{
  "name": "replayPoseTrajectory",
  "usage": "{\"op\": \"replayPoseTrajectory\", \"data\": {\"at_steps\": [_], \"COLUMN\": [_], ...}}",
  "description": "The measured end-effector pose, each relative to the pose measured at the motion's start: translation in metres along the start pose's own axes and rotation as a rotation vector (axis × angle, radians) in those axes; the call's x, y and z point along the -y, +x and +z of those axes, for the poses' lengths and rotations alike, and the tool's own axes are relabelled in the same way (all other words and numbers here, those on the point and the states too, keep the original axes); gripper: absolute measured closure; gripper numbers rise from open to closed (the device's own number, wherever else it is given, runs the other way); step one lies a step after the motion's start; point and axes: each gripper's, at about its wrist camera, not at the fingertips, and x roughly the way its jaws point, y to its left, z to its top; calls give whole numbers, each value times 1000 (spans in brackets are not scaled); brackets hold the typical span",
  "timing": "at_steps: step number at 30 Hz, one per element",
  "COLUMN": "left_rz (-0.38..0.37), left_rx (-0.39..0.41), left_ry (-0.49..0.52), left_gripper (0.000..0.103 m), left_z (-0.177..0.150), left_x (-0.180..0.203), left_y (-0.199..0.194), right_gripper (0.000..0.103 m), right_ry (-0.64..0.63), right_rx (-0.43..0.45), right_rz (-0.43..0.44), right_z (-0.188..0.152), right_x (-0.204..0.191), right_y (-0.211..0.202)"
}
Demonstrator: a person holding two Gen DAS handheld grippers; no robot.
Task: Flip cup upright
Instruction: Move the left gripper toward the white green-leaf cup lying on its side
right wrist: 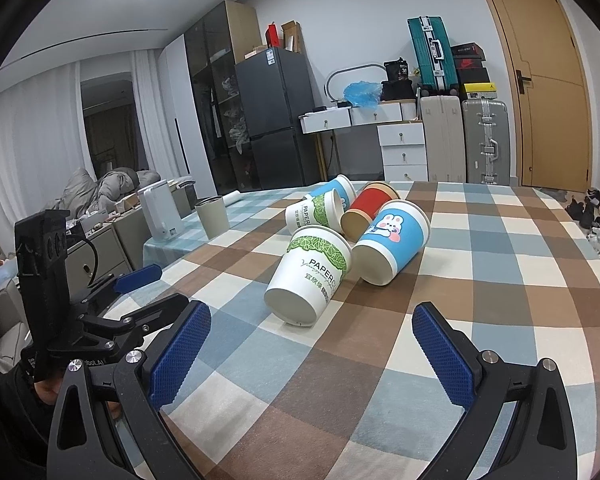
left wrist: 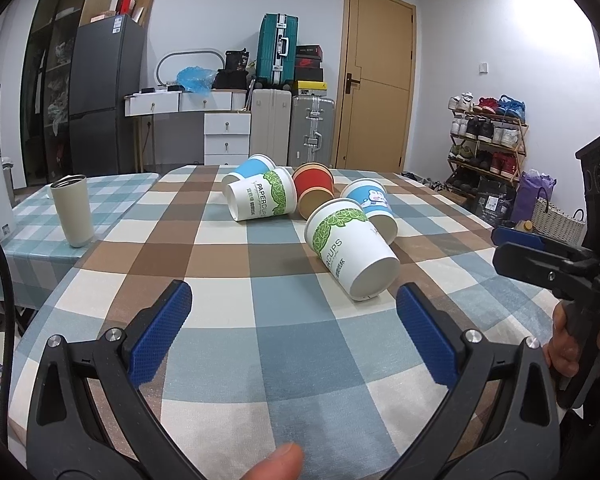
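Several paper cups lie on their sides on the checked tablecloth. The nearest is a white cup with green leaves [left wrist: 350, 250] [right wrist: 310, 274], its base toward me. Behind it lie a blue bunny cup [left wrist: 372, 206] [right wrist: 394, 242], a red cup [left wrist: 314, 192] [right wrist: 370, 210], a second white leaf cup [left wrist: 260, 200] [right wrist: 312, 214] and another blue cup [left wrist: 246, 170] [right wrist: 338, 190]. My left gripper [left wrist: 294, 300] is open and empty, short of the nearest cup. My right gripper [right wrist: 312, 320] is open and empty, just in front of that cup's base. The right gripper also shows in the left wrist view [left wrist: 512, 246], and the left gripper in the right wrist view [right wrist: 152, 288].
A beige metal tumbler [left wrist: 73, 210] [right wrist: 213, 216] stands upright on the adjoining table at the left. A white appliance [right wrist: 160, 212] stands beyond it. The table [left wrist: 260, 360] ends at the far side before suitcases, drawers and a door.
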Motion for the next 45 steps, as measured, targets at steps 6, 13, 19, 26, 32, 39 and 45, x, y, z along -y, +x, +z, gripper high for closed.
{"op": "replayPoseTrajectory", "data": {"at_steps": [6,13,19,26,32,39,45], "left_rz": [14,7,-4,26,18,27,40], "left_rx": [-17,-61,-140,-156,-211,-259,-288], "left_ry": [19,16,1,47,41,22,7], "left_gripper": [1,1,1,1,1,1,1], "left_z": [5,16,23,32,38,43,45], "left_x": [8,21,27,41,49,55,55], "left_y": [4,17,37,53,76,99,116], "right_gripper": [0,0,0,0,0,0,0], "right_ry": [7,16,15,27,38,54,56], "right_rx": [-6,-11,-10,-1,-1,2,2], "right_rz": [-21,-35,-44,-53,-59,-70,-70], "right_z": [3,4,5,6,6,5,5], "right_x": [6,12,15,19,23,28,29], "right_y": [-2,-4,-7,-11,-13,-15,-15]}}
